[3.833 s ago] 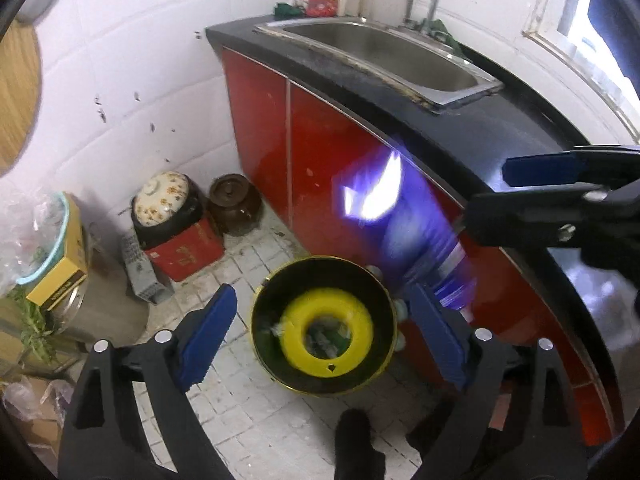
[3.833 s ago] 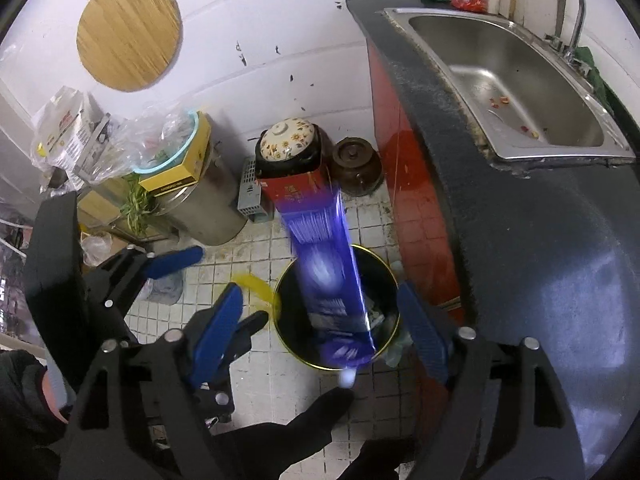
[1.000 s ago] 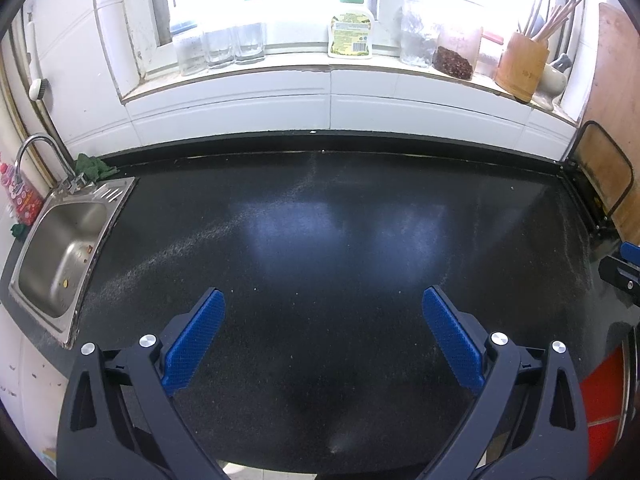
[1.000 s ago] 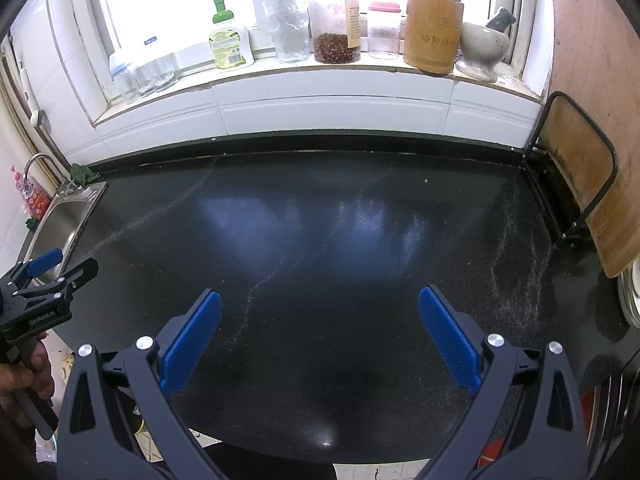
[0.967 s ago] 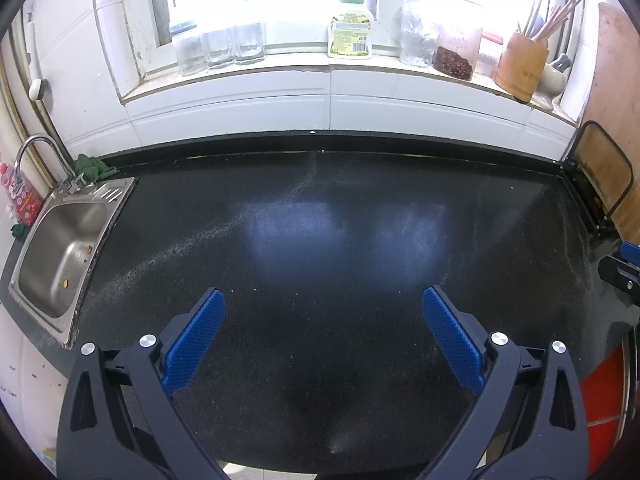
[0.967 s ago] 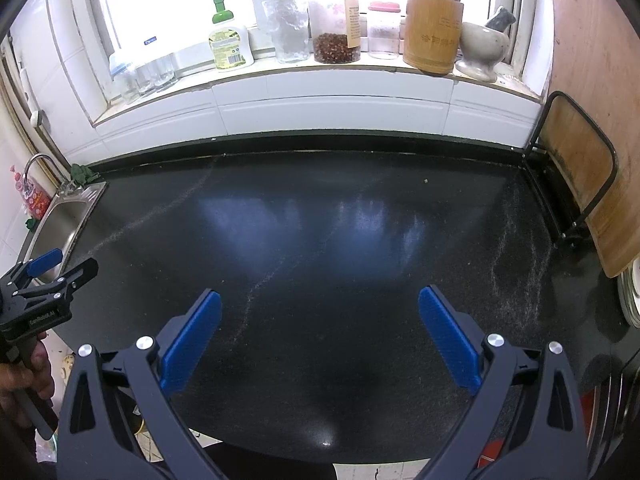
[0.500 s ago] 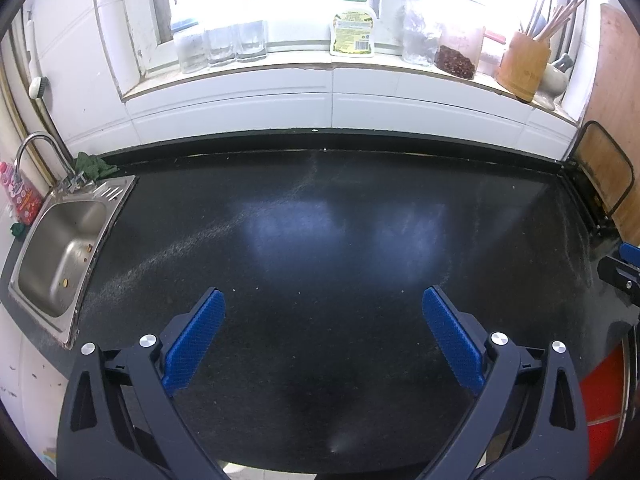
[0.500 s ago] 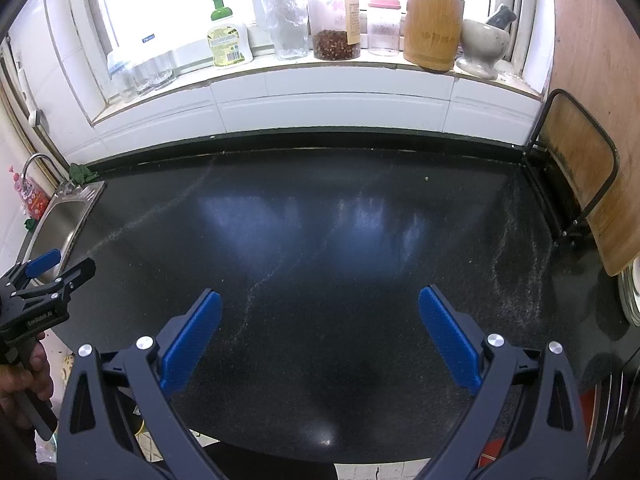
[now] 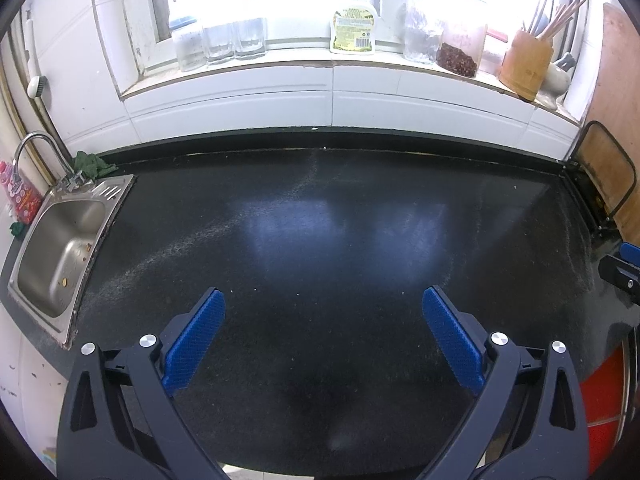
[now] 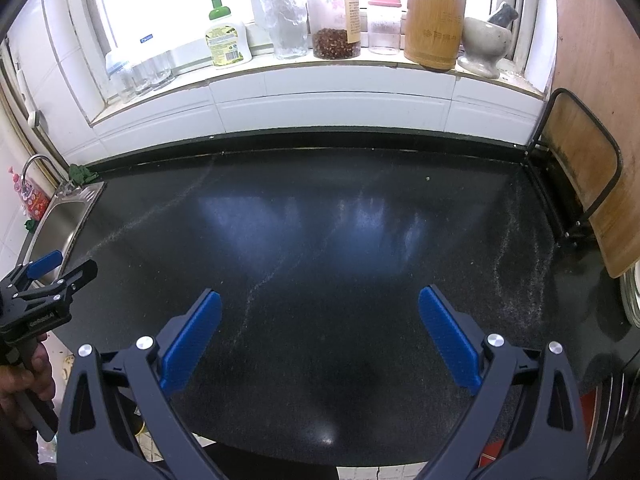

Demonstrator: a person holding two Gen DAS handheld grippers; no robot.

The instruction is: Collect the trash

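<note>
Through my left wrist camera, I am holding my left gripper (image 9: 323, 334) over the black countertop (image 9: 340, 216) with its blue-padded fingers spread wide and nothing between them. The counter under them is showing only pale, dusty streaks; I am seeing no trash on it from here, so I cannot tell where any trash is lying. The steel sink (image 9: 60, 248) is sitting at the counter's left end, its tap (image 9: 36, 148) curving above it and a green cloth (image 9: 92, 164) bunched just beside the tap. On the windowsill a green-capped soap bottle (image 9: 354, 26) is standing between a row of clear glasses (image 9: 220, 42) and a jar of dried chillies (image 9: 460, 50). A bamboo utensil holder (image 9: 526, 64) is standing further right. The tip of my right gripper (image 9: 622, 268) is poking in at the right edge.

Through my right wrist camera, I am keeping my right gripper (image 10: 320, 332) wide apart as well, gripping nothing, over the same counter. One tiny pale speck (image 10: 428, 179) is lying near the back edge, too small to identify. A wooden cutting board (image 10: 588, 168) is leaning in a wire rack at the right end. On the sill a stone mortar (image 10: 486, 44) is standing just beside the bamboo holder. My left hand (image 10: 18, 384) is grasping the handle of the left gripper at the left edge, beside the sink.
</note>
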